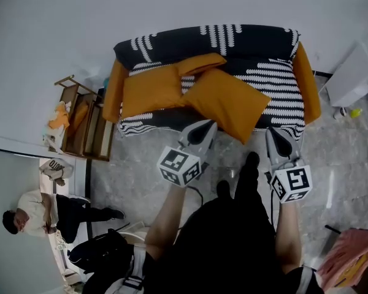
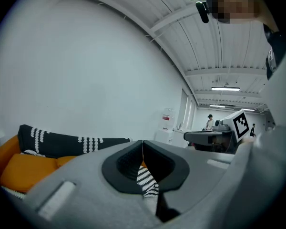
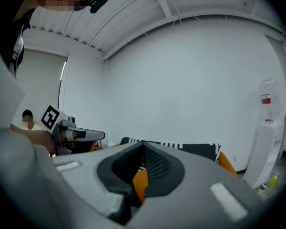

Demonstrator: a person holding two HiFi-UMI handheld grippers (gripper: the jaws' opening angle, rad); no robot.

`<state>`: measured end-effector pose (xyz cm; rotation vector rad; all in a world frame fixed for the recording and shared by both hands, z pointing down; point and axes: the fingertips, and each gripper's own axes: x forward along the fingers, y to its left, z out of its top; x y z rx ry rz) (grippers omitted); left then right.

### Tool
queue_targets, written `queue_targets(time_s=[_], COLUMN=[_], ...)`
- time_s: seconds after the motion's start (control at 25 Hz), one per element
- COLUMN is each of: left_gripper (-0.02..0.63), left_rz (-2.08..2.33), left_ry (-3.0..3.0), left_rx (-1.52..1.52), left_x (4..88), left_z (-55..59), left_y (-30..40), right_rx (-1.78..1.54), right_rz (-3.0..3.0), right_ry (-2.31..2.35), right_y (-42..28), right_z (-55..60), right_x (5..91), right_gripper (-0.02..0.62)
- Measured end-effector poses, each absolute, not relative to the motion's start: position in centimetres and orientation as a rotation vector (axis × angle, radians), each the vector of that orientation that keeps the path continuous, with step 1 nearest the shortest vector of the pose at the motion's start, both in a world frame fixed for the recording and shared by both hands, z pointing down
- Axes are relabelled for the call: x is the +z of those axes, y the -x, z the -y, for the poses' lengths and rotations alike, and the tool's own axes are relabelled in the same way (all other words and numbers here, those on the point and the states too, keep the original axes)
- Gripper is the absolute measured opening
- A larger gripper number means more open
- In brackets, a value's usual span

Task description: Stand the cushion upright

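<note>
A large orange cushion (image 1: pixel 227 103) lies flat on the seat of the black-and-white striped sofa (image 1: pixel 257 45), one corner hanging over the front edge. Two more orange cushions (image 1: pixel 150 89) rest against the left of the sofa back. My left gripper (image 1: pixel 206 126) hovers just in front of the flat cushion's near-left edge, shut and empty. My right gripper (image 1: pixel 275 131) is level with it at the cushion's right corner, also shut and empty. In the left gripper view the shut gripper (image 2: pixel 143 143) faces the sofa (image 2: pixel 62 144). Below the shut right gripper (image 3: pixel 143 148), orange cushion (image 3: pixel 139 182) shows.
A wooden rack (image 1: pixel 83 124) stands left of the sofa. A white water dispenser (image 1: pixel 359 72) stands to its right. A person (image 1: pixel 30 213) sits on the floor at lower left, near a black bag (image 1: pixel 104 250). Pink cloth (image 1: pixel 349 256) lies at lower right.
</note>
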<state>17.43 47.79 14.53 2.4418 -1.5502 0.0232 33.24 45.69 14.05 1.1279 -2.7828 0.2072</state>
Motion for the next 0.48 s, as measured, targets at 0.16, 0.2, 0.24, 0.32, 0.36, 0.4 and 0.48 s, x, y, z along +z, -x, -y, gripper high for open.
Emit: queue_targets(time_s=[0.16,0.2,0.24,0.32,0.36,0.4,0.48], left_gripper=[0.012,0.012,0.012,0.012,0.014,0.014,0.014], left_rz=[1.538,1.537,1.537,1.537,1.536,1.535,1.532], left_ry=[-2.443,-2.442,-2.44,-2.433,-2.428,-2.424,-2.419], left_rx=[0.042,0.048,0.053,0.064,0.069,0.073,0.084], left_x=[15.1,15.3,15.5,15.9,16.1,16.2,16.4], left_z=[-46.7,-46.5,-46.2,-45.4,-44.9,-44.4,-43.3], left_y=[-17.7,-17.8,-17.8,-17.8,-17.8,-17.8,-17.9], right_rx=[0.231,0.237,0.243,0.258,0.267,0.278,0.295], right_rz=[2.764,2.759,2.756,2.752,2.75,2.747,2.741], right_ry=[-1.145,-1.145,-1.145,-1.142,-1.141,-1.14,-1.137], right_y=[-33.6,-33.8,-33.9,-34.0,-34.1,-34.1,-34.3], right_z=[-44.5,-44.3,-44.0,-43.3,-42.8,-42.3,-41.1], right_x=[14.8,15.0,15.3,15.8,16.0,16.2,16.6], right_gripper=[0.003,0.003,0.003,0.003,0.003,0.003,0.003])
